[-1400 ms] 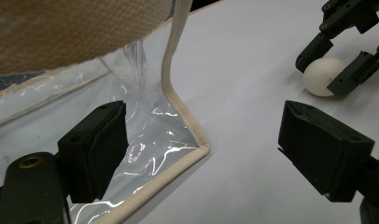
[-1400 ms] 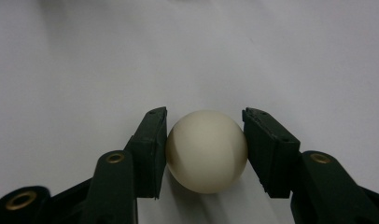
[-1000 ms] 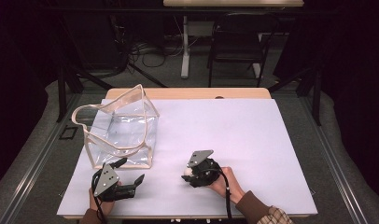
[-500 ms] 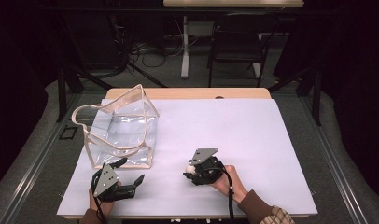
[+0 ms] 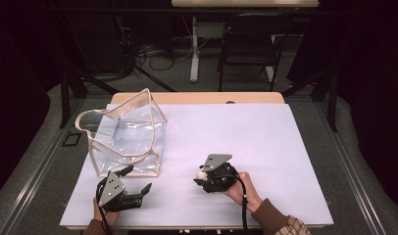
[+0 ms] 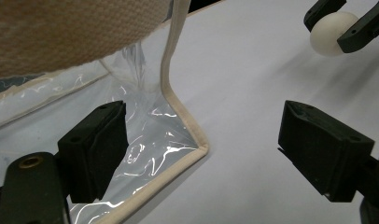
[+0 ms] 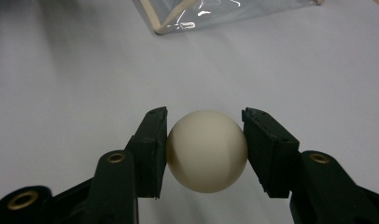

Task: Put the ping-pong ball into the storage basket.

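While its jaws clamp the ball point(image 7: 207, 151), the right gripper point(image 5: 203, 176) points left.

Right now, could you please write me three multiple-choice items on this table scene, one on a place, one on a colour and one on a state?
1. Where does the clear bag stand on the table?
A. far right corner
B. left side
C. centre front

2. What colour is the ball?
A. cream white
B. red
C. blue

3. How do the jaws of the left gripper stand?
A. shut on the ball
B. shut on the bag's trim
C. open, holding nothing

Answers: 1 B, the high view shows it at the left; 2 A, pale in the right gripper; 3 C, a wide gap lies between them.
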### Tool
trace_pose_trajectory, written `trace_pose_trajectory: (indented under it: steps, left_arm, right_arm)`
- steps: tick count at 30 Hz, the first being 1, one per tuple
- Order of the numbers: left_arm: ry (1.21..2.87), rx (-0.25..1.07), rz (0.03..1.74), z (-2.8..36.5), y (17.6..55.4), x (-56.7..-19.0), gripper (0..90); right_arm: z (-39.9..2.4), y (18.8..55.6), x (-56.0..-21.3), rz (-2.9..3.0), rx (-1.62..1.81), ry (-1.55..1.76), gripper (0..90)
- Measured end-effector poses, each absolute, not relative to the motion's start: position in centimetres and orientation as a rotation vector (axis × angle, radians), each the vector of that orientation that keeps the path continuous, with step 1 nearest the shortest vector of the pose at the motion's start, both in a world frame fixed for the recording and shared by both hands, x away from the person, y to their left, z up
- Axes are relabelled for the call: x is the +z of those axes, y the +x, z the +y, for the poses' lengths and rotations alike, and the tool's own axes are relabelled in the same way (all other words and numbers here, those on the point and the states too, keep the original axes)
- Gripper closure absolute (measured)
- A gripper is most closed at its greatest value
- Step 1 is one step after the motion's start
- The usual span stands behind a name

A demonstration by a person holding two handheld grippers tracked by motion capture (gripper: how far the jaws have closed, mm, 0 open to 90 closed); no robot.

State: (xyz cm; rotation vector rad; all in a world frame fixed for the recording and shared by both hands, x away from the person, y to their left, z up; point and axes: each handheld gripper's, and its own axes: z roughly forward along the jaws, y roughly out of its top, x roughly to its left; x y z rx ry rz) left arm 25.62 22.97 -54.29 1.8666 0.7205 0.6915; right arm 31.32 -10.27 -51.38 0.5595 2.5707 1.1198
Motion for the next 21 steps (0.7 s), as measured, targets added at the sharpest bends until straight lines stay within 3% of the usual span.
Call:
trace_pose_trajectory:
  steps: [21]
  left_arm:
    - [1.867, 0.683, 0.723, 22.9, 25.6, -54.3, 15.9]
  right_arm:
    - [-10.9, 31.4, -49.9, 2.532, 1.136, 0.542, 51.0]
